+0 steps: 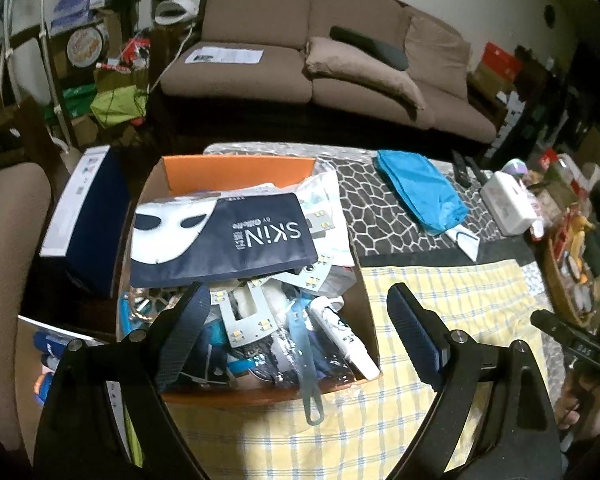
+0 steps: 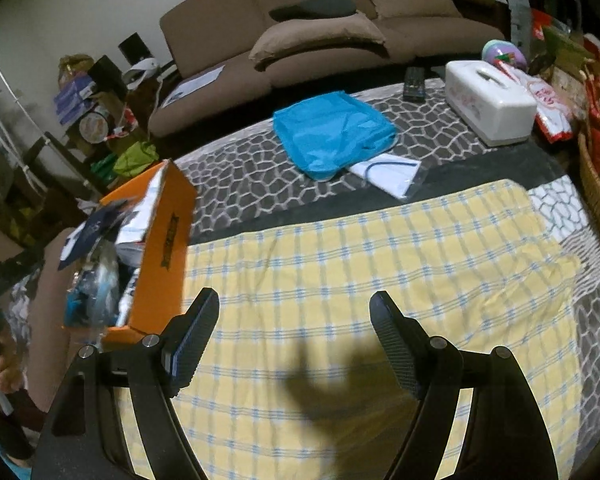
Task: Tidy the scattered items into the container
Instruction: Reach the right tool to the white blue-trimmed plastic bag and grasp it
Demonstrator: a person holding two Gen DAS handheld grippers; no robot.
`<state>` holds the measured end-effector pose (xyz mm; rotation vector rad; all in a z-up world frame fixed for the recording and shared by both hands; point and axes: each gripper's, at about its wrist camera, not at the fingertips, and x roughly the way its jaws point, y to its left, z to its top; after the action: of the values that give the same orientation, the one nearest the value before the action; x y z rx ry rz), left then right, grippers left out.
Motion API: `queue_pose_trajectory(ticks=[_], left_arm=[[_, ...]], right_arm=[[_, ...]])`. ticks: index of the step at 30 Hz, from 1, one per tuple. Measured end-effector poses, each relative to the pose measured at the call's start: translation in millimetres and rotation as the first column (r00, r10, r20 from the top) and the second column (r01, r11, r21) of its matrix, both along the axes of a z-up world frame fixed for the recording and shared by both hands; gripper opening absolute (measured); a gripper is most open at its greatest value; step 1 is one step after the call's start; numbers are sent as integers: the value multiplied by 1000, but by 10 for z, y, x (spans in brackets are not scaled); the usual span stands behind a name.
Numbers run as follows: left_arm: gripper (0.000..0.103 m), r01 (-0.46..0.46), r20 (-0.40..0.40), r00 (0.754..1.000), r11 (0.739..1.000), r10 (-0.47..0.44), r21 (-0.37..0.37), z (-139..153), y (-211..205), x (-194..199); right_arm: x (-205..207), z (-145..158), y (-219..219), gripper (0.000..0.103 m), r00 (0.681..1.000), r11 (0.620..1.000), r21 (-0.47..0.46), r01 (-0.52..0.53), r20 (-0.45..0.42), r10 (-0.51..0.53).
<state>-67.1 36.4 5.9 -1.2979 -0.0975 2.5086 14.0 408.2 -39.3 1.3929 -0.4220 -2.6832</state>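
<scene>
Still out on the table: blue pouch (image 2: pixel 332 136), lying flat at about 12 o'clock from the right gripper (image 2: pixel 294 338), well apart from it, on the grey pebble-pattern cloth (image 2: pixel 236 168). Looks like thin nylon fabric, soft and limp, light, a little slippery; likely to sag and fold when lifted. Best taken at the near edge or a corner, pinching both layers, not at the flat middle. Touching its lower right edge, at about 1 o'clock: a white packet in clear plastic (image 2: pixel 388 176), flat and thin, slick, hard to get under; better to grip where one corner lifts off the cloth.

At 9 to 10 o'clock of the right gripper: the orange cardboard box (image 2: pixel 172 240), stiff walls, already heaped full. On top, a dark navy sachet with a white mask print (image 1: pixel 220 236), glossy; below it small LED strips, a white tube (image 1: pixel 346 336) and a translucent blue strap (image 1: pixel 306 364) hanging over the near rim. Little room left, so a soft pouch may slide off the pile.

Left gripper (image 1: pixel 298 312) over the near end of the box, fingers wide apart, nothing between. Right gripper over the yellow checked cloth (image 2: pixel 380 248), fingers also wide, empty. Further off, at 2 o'clock: a white hard plastic tissue box (image 2: pixel 490 100) and a remote (image 2: pixel 414 80).
</scene>
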Motion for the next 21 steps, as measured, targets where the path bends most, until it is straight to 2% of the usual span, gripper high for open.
queue_pose_trajectory(ticks=[3,5,6,8,11,13,14,15,17,18,21], left_arm=[[89,25,29,999,1000,-25,18,-67,59,-14],[89,59,68,996,996,-64,74,-117,112,-30],[89,78,89,992,990,-88,115,-143,146,-39],[89,93,104,989,986,-107,135,-174,215,-40],[89,82,93,992,992,-91,92,-196,293,-47],[89,72,102,991,994,-81,87,-246,322,-73],[89,68,109,991,994,-78,89,-270,331,-84],[89,62,117,990,994,-73,94,-298,340,-99],[89,54,136,988,993,-69,108,-341,344,-117],[89,57,142,987,992,-73,111,-347,354,-120],[89,62,131,988,991,-77,115,-309,349,-112]], right_arm=[[-18,-60,250,82,999,1000,0,29,20,-29],[-84,-91,396,84,999,999,16,37,34,-38],[-170,-117,491,84,999,999,41,35,40,-37],[-327,-157,561,86,998,994,105,20,58,-27],[-832,-349,543,87,992,971,227,-80,115,55],[-1142,-519,488,87,982,949,276,-150,155,110],[-1290,-611,439,87,973,930,307,-202,171,154],[-1484,-730,364,87,960,894,362,-265,184,210],[-1701,-892,325,87,953,854,428,-296,197,231],[-1865,-1005,314,87,947,846,434,-310,218,235],[-2177,-1243,357,87,946,869,396,-296,248,209]])
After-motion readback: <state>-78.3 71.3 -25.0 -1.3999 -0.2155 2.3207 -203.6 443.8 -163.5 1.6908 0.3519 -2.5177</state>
